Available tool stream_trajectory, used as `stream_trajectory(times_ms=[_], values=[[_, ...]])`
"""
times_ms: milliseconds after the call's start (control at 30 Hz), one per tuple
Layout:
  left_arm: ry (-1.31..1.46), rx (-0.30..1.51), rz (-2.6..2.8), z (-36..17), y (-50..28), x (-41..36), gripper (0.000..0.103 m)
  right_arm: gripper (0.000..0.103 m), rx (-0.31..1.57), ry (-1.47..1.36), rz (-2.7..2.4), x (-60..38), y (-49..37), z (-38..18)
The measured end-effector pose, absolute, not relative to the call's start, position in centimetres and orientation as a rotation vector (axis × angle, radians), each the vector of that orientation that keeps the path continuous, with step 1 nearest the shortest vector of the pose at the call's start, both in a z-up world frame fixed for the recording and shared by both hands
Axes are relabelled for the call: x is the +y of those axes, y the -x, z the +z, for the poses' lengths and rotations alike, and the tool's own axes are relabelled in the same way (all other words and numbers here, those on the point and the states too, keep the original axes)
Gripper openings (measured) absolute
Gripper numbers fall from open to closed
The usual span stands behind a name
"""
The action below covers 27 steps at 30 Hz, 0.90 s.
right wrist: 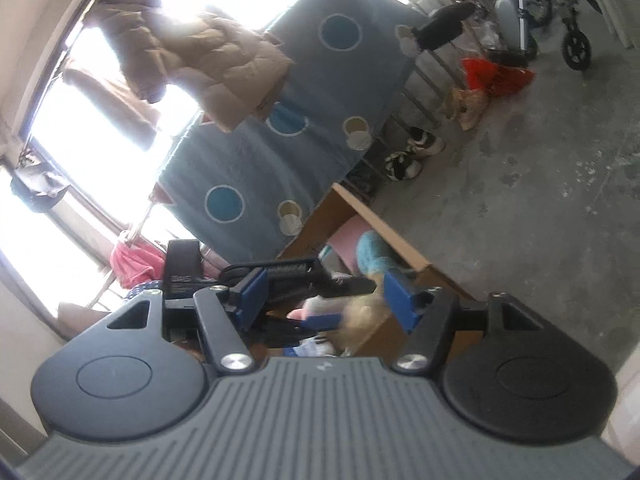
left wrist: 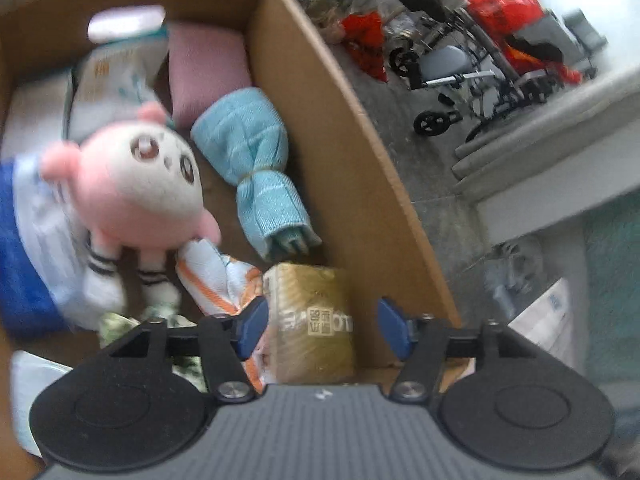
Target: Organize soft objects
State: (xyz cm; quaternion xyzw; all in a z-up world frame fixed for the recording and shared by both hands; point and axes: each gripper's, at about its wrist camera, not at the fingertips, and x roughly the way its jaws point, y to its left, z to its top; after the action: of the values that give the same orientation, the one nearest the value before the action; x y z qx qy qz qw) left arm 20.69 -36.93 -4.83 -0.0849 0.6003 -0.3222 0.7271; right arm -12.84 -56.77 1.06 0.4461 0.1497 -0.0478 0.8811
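Note:
I look down into a cardboard box [left wrist: 344,152] of soft things. A pink plush doll [left wrist: 140,184] lies at its left. Beside the doll are a rolled blue towel [left wrist: 252,152] and, further in, a pink cushion [left wrist: 204,68]. My left gripper [left wrist: 324,326] hangs over the near corner, open. A gold tissue pack [left wrist: 316,320] stands between its fingers, close to the left pad and apart from the right one. An orange-and-white cloth [left wrist: 216,280] lies beside it. My right gripper [right wrist: 326,300] is open and empty, aimed at the same box [right wrist: 404,248], where the left gripper's blue pad [right wrist: 320,322] shows.
A wheelchair [left wrist: 460,76] and red bags [left wrist: 368,44] stand on the concrete floor beyond the box. In the right wrist view a blue blanket with circles [right wrist: 304,120] and a tan puffer jacket [right wrist: 208,60] hang by the window, with shoes [right wrist: 416,152] below.

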Motion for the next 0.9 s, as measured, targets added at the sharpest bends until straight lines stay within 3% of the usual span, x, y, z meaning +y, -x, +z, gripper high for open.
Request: stream_trajectory(times_ms=[100, 300, 433, 700, 767, 900], values=[[0.222, 1.307, -0.700, -5.1, -20.9, -36.2, 0.071, 0.065, 0.313, -0.941, -0.105, -56.9, 13.3, 0.4], [0.204, 1.223, -0.666, -1.3, -20.2, -31.9, 0.072, 0.067, 0.319, -0.933, -0.088, -55.8, 13.2, 0.4], [0.095, 1.108, -0.620, 2.4, -17.7, -27.6, 0.085, 0.075, 0.351, -0.892, -0.065, -53.8, 12.5, 1.0], [-0.095, 0.883, -0.401, 6.5, -11.7, -17.8, 0.101, 0.093, 0.433, -0.739, 0.018, -48.0, 10.6, 2.8], [-0.117, 0.850, -0.319, 6.2, -10.1, -15.6, 0.103, 0.102, 0.458, -0.689, 0.039, -46.5, 10.1, 3.1], [-0.150, 0.843, -0.156, 4.8, -7.1, -12.1, 0.103, 0.102, 0.529, -0.593, 0.088, -43.5, 8.8, 3.4]])
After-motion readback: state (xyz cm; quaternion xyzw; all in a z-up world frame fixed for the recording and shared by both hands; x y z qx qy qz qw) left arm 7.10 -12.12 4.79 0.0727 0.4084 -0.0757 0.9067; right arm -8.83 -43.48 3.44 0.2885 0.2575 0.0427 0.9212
